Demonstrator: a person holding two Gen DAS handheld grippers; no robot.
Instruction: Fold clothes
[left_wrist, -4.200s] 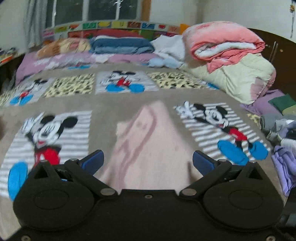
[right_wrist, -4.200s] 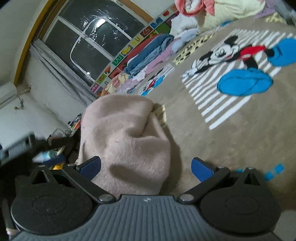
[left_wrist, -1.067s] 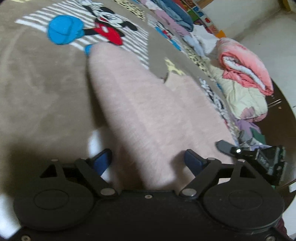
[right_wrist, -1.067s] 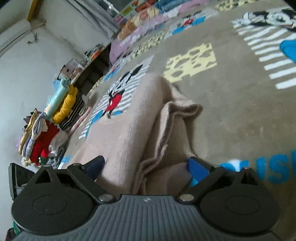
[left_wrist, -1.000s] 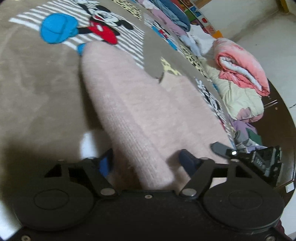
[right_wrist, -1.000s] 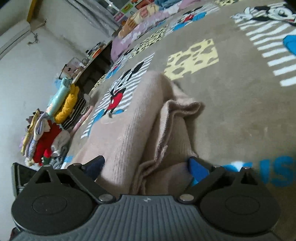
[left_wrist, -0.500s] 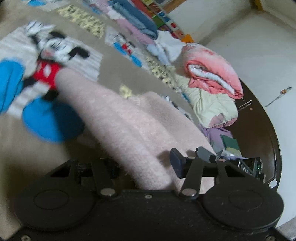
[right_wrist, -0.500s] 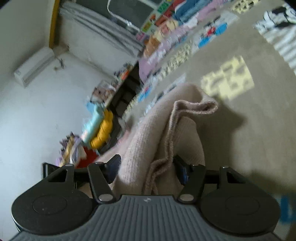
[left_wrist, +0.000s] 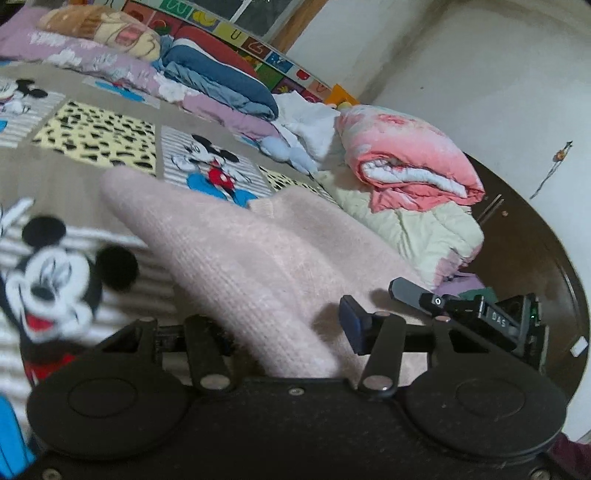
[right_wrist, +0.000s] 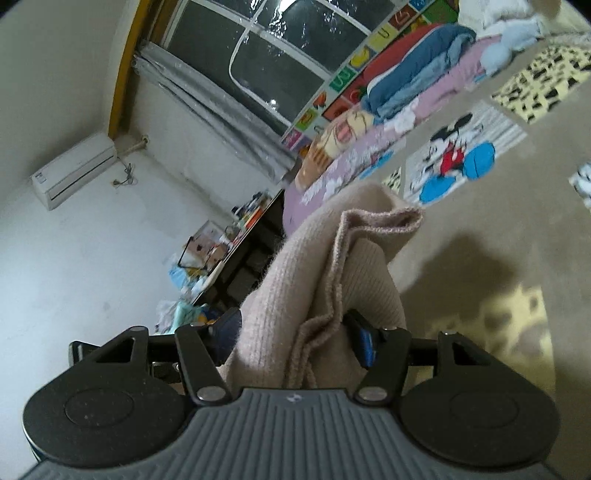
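Pale pink knitted sweater (left_wrist: 258, 251) is pinched by left hand-held gripper (left_wrist: 280, 332) and right hand-held gripper (right_wrist: 295, 339), raised above the cartoon-print bed blanket (left_wrist: 92, 177). Fold step judged underway; laying over with edges aligned is called for next.

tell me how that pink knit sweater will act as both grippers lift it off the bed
Probably floppy: the pink knit sweater drapes and bunches between the left hand-held gripper and the right hand-held gripper. Its fuzzy knit likely grips the pads rather than slipping. Loose folded edges may sag or unfold.
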